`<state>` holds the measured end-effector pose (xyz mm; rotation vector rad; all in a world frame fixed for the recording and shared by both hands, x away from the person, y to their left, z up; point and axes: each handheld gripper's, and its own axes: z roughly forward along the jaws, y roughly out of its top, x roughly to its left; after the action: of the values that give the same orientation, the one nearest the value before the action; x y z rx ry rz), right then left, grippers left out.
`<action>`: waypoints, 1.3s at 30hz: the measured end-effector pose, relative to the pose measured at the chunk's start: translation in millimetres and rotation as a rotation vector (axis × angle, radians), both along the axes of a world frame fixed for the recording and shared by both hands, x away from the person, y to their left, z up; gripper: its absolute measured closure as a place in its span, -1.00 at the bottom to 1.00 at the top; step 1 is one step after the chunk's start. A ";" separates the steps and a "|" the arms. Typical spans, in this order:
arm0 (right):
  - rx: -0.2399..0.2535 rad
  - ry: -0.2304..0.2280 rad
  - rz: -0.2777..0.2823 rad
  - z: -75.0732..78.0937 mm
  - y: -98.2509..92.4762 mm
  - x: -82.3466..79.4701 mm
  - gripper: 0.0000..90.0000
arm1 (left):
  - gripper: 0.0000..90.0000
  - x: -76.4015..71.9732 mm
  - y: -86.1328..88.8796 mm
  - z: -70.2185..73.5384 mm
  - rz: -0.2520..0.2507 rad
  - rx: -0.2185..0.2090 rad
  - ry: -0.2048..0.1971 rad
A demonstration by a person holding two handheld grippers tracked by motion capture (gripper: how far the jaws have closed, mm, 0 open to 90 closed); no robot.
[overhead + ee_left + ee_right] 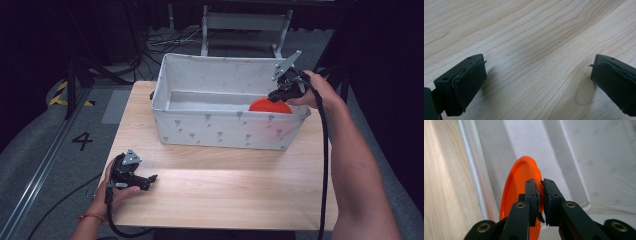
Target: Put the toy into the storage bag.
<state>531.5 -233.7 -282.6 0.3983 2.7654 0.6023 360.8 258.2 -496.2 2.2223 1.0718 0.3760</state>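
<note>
1. Above the table, we see the right gripper [280, 94] holding an orange plate [270, 106] on edge inside the fabric bin [220, 131].
2. Left gripper [536, 75]: jaws spread wide over the bare table [529, 32].
3. Right gripper view: jaws pinch the plate rim [537, 176]; we should lower it near the floor, then release.

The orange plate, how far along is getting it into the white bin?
Nearly there. The right tool is shut on the rim of the orange plate, holding it on edge inside the white fabric bin, near the bin's right end. Left to do: set it down and let go. The left tool rests open and holds nothing over the wooden table.
</note>
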 end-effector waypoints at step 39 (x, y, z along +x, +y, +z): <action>-0.067 0.048 0.010 -16.5 -5.6 -7.1 0.46 | -0.99 0.0 0.0 0.0 0.000 -0.001 0.000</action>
<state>524.4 -239.3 -299.2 0.3891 2.8258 0.5073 360.8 258.2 -496.3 2.2217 1.0720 0.3756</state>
